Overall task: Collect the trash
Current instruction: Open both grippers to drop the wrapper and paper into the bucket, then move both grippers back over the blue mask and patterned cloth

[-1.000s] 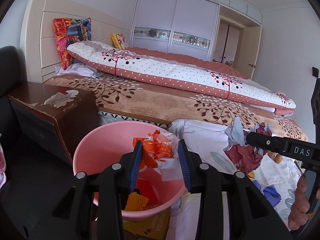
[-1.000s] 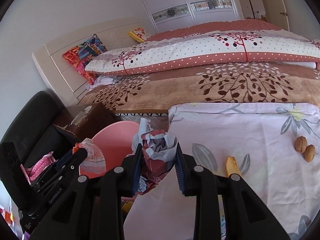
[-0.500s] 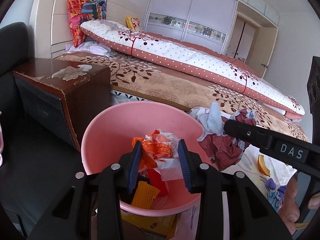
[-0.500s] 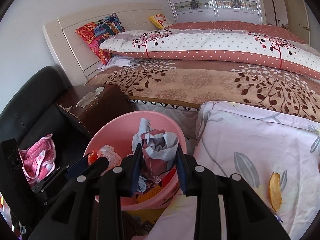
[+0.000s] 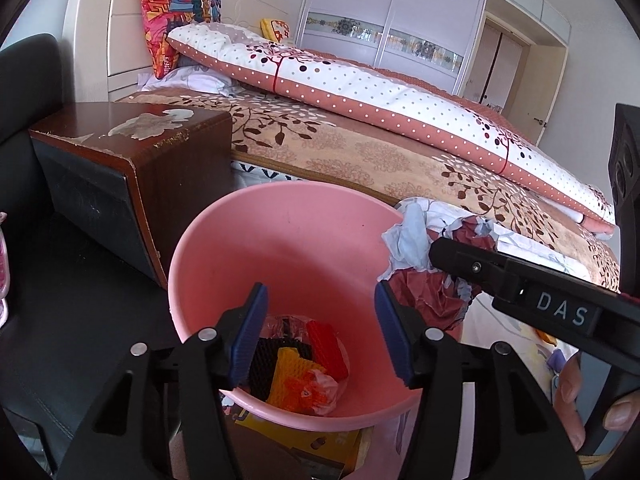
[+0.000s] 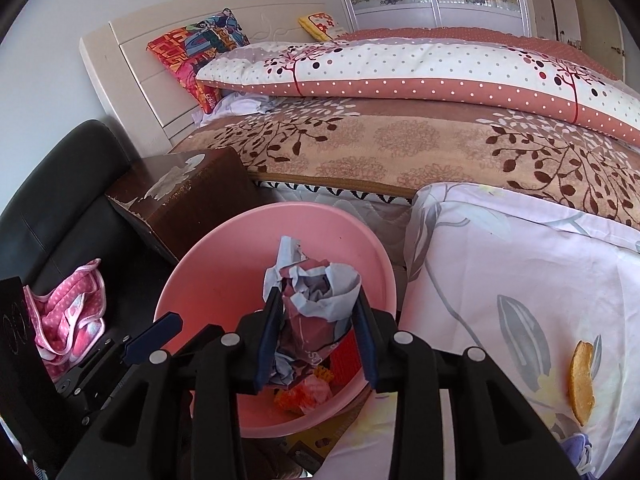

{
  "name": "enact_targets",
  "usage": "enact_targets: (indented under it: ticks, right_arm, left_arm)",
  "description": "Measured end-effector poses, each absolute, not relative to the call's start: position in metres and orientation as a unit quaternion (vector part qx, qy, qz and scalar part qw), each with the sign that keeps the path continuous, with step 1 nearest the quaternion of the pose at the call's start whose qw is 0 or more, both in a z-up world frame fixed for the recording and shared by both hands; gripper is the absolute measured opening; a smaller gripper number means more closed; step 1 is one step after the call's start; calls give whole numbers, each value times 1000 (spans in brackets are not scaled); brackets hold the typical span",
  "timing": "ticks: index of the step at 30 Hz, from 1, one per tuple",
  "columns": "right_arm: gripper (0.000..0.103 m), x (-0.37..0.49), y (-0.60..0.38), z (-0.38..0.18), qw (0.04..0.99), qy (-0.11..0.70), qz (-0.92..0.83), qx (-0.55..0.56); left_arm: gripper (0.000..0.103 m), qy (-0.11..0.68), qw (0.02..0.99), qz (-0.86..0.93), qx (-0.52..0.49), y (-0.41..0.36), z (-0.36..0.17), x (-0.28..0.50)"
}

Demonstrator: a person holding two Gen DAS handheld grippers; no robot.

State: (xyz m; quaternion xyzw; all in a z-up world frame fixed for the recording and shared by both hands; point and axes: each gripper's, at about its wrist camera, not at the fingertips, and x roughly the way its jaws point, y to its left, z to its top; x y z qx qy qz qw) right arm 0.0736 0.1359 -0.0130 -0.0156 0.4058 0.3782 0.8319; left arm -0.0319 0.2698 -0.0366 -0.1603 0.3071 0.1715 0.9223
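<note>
A bedroom: a patterned bed far behind, a worn nightstand (image 5: 132,152) at left, a flowered sheet (image 6: 520,264) at right. Between them stands the pink bin (image 5: 280,232). The left gripper (image 5: 316,332) is opening, empty, its orange wrapper (image 5: 308,390) lying inside. The right gripper (image 6: 316,332), over the bin, is loosening on crumpled paper (image 6: 316,300); dropping it seems next, then the orange peel (image 6: 582,380).

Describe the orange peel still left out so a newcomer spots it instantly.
Start at the bed and come down to the pale floral sheet beside the pink bucket. The orange peel lies alone near the sheet's right edge, a curved orange strip, unlike the crumpled paper and wrappers over or in the bucket.
</note>
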Motion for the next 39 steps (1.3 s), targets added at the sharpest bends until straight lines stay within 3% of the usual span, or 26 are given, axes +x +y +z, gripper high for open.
enact_targets:
  ticks: [2, 21, 39]
  right_arm:
    - [42, 74, 135, -13, 831, 407, 380, -13]
    - [42, 57, 78, 2, 841, 400, 364, 5]
    - [42, 31, -52, 1, 870, 395, 296, 15]
  left_arm:
    - [58, 308, 921, 172, -162, 270, -36, -32]
    - [58, 302, 931, 145, -145, 236, -20, -42]
    - [58, 313, 942, 82, -84, 156, -12, -41]
